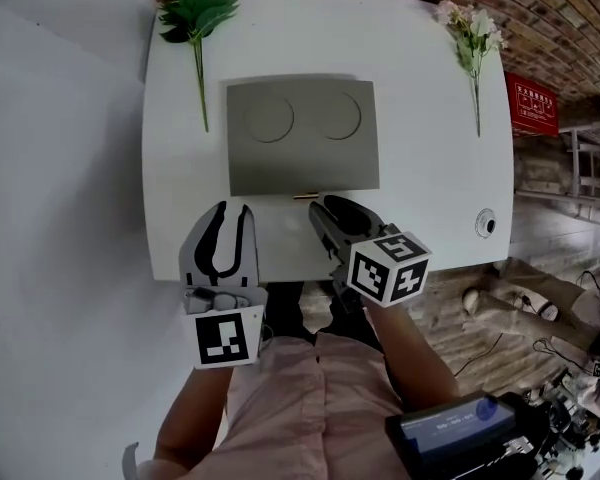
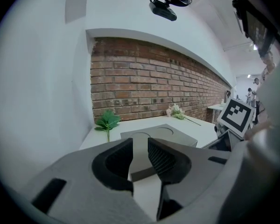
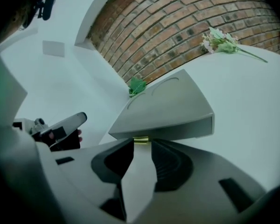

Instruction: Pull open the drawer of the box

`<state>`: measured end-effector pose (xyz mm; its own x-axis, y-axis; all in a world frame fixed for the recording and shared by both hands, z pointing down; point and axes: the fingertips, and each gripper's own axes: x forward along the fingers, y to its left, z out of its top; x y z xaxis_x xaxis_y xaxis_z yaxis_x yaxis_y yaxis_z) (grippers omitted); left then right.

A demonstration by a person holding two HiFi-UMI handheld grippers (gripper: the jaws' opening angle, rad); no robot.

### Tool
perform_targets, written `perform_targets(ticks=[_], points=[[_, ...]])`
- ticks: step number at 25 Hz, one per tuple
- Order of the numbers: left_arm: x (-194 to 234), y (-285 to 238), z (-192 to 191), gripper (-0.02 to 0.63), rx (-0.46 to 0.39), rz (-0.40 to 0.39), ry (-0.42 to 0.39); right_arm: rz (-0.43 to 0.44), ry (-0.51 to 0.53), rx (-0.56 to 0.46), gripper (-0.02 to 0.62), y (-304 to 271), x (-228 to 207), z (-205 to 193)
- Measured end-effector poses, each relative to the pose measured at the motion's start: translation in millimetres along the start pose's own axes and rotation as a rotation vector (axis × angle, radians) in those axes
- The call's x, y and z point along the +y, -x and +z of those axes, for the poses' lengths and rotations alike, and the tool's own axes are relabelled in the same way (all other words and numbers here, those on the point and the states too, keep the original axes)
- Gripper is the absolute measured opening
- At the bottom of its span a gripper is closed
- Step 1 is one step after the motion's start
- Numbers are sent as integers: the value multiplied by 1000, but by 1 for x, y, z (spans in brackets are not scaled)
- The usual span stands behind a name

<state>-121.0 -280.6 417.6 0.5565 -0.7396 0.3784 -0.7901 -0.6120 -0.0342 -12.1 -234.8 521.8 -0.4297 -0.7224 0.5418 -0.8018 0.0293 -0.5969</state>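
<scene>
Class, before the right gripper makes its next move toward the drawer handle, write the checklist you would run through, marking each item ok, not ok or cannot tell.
1. Right gripper jaws apart, nothing between them: ok.
2. Gold handle lined up with that gap: ok, it sits just beyond the tips.
3. Handle between the pads: not ok, not yet reached.
4. Drawer front flush with the box: ok, it is shut.
5. Left gripper bracing the box: not ok, it is open and short of the box.
6. Whether the box will slide on the table when pulled: cannot tell.
</scene>
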Motion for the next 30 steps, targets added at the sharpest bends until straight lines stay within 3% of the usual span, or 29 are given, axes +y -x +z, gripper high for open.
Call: perform_targets(ticks=[13, 17, 19, 30], points=[[12, -14, -9, 104, 24, 3, 7, 98, -152, 93, 144, -22, 2, -1], [12, -14, -9, 104, 21, 2, 7, 89, -198, 111, 116, -24, -2, -2], [14, -13, -8, 104, 15, 6, 7, 83, -206, 119, 80, -24, -4, -3], [20, 1, -2, 104, -3, 41, 5, 72, -181, 111, 61, -23, -4, -3]])
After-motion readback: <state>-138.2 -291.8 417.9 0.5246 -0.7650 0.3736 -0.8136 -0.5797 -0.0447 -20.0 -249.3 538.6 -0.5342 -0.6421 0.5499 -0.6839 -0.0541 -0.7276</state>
